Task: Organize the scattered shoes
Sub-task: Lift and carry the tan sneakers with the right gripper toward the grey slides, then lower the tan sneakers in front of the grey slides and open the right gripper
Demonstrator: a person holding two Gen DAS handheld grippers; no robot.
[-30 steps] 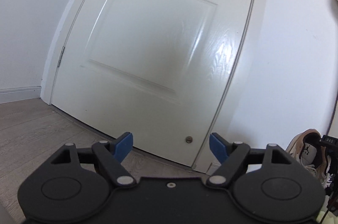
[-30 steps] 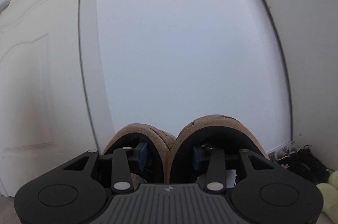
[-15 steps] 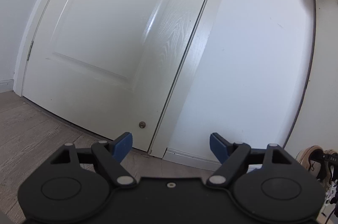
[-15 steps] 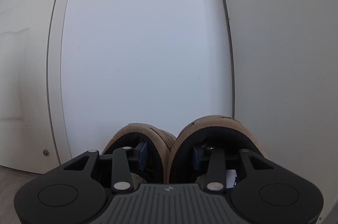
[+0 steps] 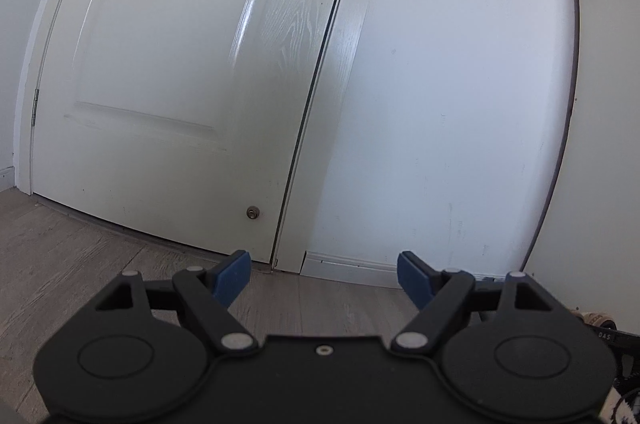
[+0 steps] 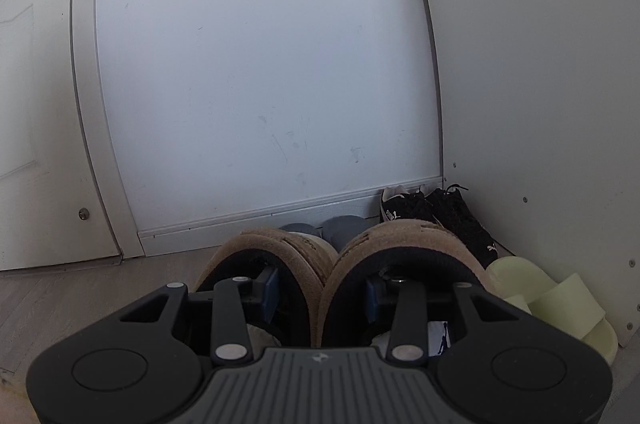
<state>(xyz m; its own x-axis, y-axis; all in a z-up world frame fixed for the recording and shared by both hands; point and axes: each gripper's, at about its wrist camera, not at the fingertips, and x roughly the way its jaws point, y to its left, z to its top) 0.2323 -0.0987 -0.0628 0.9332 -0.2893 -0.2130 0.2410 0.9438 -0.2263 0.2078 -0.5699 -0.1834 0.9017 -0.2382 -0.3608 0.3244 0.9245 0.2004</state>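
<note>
Both wrist views have dipped since a second ago; the right wrist view, then nearly all blank wall, now takes in the wood-grain floor [image 6: 60, 288] and a row of footwear along the white baseboard [image 6: 248, 220]; the left wrist view has swung rightward past the white panelled door [image 5: 172, 63], whose handle is now cut off at the top edge. Judged: the carry is over and the approach to the set-down spot is under way.

Right gripper [image 6: 320, 298]: one blue-padded finger inside each collar of the pair of tan suede sneakers with black lining [image 6: 400, 248], the two inner walls pinched together between them; jaws narrow, bearing the pair. The pair hangs in the grip above the floor, short of the wall; long axes parallel, running away from the camera; heel ends near, toes pointing toward the baseboard.

Row ahead: grey rounded toes of another pair [image 6: 340, 226] against the baseboard; black lace-up trainers with white marks [image 6: 440, 220] in the corner; pale green foam slides [image 6: 552, 304] at right. Bare floor lies left of the grey pair; a likely slot, though that is a guess.

Left gripper [image 5: 324, 274]: jaws wide, nothing between them, low over the floor near the door frame.
</note>
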